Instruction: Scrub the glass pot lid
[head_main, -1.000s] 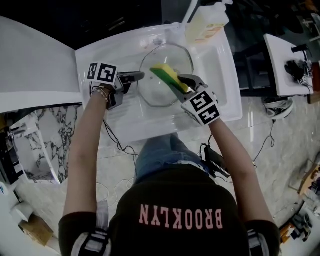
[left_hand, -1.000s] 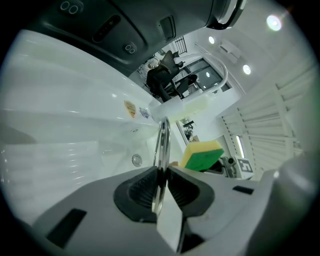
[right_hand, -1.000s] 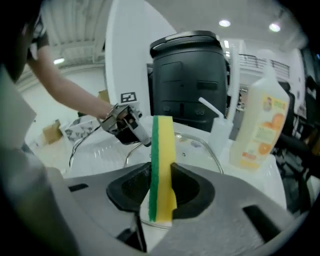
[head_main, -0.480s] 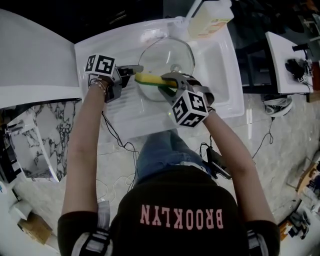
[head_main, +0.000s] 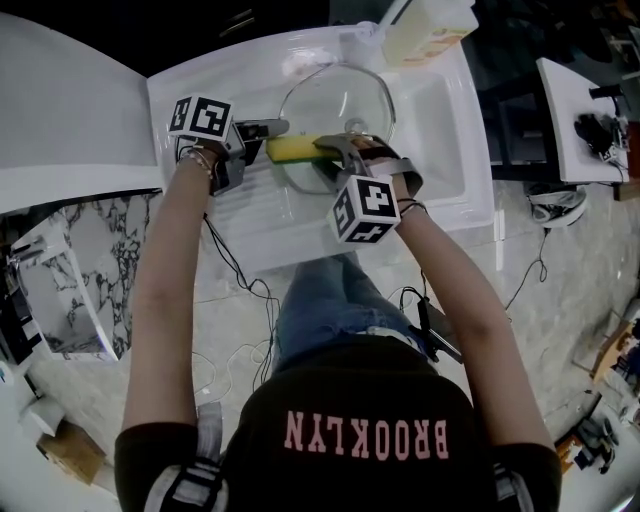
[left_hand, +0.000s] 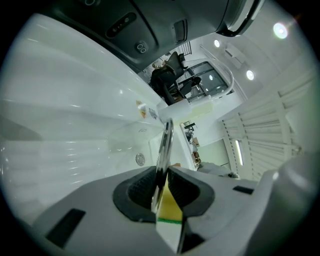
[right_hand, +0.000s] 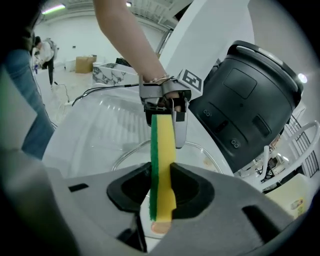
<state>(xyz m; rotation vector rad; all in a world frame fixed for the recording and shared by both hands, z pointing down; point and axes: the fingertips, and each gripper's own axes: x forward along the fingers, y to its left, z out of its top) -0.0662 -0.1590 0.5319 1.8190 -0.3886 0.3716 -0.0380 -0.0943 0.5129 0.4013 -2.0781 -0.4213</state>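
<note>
One glass pot lid (head_main: 335, 100) is pinched by its rim in the left gripper (head_main: 264, 129), whose jaws close on the edge, seen end-on straight ahead of them. The right gripper (head_main: 338, 150) squeezes a yellow-green sponge (head_main: 292, 150), and the sponge's far end meets the lid just beside the left jaws. Under both lies the white sink (head_main: 300, 235), with its ribbed drainboard below the left gripper and its basin open beyond the right. The right gripper's body hides the lid's near rim from the head view.

Dark BROOKLYN shirt (head_main: 350, 405) worn over blue jeans (head_main: 322, 302).
</note>
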